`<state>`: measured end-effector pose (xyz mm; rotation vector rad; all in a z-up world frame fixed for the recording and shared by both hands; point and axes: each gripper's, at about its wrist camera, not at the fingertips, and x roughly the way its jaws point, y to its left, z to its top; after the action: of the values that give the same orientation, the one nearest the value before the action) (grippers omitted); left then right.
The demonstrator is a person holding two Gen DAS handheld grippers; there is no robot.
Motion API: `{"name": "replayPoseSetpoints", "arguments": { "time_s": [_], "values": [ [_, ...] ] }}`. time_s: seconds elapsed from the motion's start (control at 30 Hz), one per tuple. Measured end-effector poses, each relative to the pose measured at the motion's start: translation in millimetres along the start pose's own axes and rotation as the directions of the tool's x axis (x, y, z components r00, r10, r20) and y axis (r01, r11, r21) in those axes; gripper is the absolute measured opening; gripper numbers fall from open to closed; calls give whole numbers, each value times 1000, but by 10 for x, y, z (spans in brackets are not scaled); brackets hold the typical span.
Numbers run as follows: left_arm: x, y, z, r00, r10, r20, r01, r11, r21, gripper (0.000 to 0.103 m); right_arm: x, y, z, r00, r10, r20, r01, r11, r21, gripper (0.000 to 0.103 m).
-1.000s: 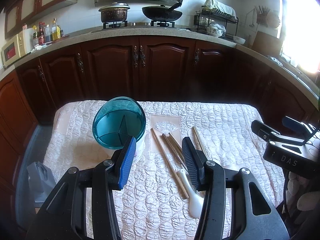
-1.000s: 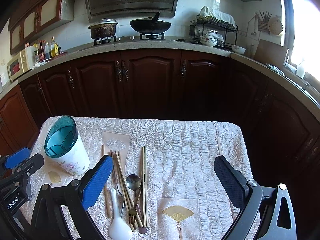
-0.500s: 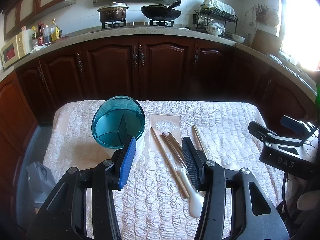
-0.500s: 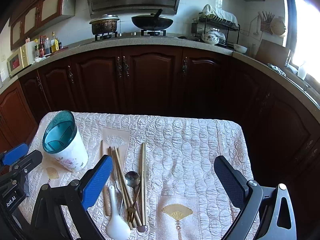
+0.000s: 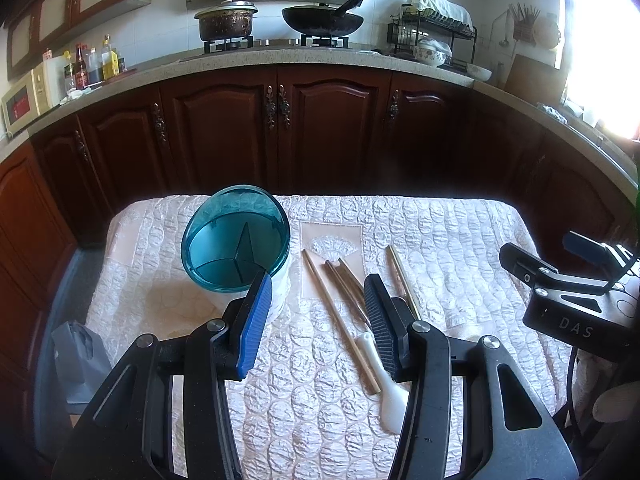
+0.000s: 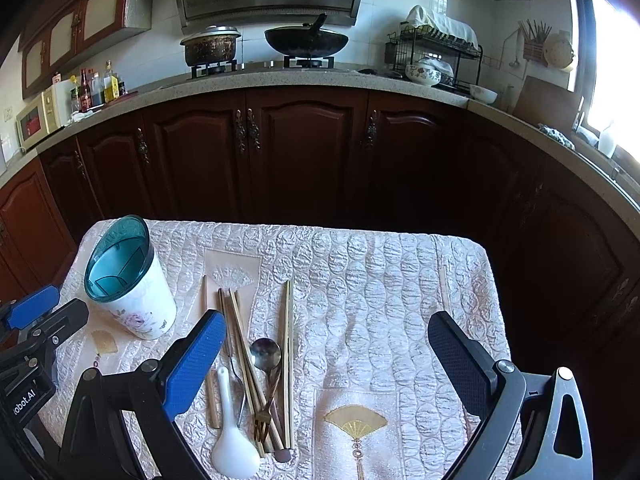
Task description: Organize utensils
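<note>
A white utensil cup with a teal divided rim [image 6: 128, 284] stands at the table's left; it also shows in the left wrist view [image 5: 236, 240]. Beside it lie several wooden chopsticks [image 6: 287, 344], a metal spoon [image 6: 265, 354], a fork [image 6: 262, 420] and a white ceramic spoon [image 6: 232, 440]. In the left wrist view the chopsticks [image 5: 340, 320] and white spoon [image 5: 384, 384] lie between and under the fingers. My left gripper [image 5: 316, 320] is open and empty above them. My right gripper [image 6: 326, 364] is wide open and empty, to the right of the pile.
The table wears a quilted cream cloth [image 6: 380, 280] with fan motifs. Dark wooden cabinets [image 6: 304, 152] and a counter with pot and wok stand behind. A grey bag [image 5: 78, 356] sits on the floor at the left.
Both grippers have drifted slightly; the right view has shifted a little toward the utensils. Nothing was taken hold of.
</note>
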<state>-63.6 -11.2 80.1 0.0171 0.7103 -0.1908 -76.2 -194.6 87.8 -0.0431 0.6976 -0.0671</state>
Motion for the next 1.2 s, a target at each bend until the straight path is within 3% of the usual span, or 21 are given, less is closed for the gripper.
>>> {"name": "replayPoseSetpoints", "arguments": {
  "time_s": [1.2],
  "values": [
    [144, 28, -33, 999, 30, -29, -30, 1000, -3, 47, 189, -18, -70, 993, 87, -75, -86, 996, 25, 101]
  ]
}}
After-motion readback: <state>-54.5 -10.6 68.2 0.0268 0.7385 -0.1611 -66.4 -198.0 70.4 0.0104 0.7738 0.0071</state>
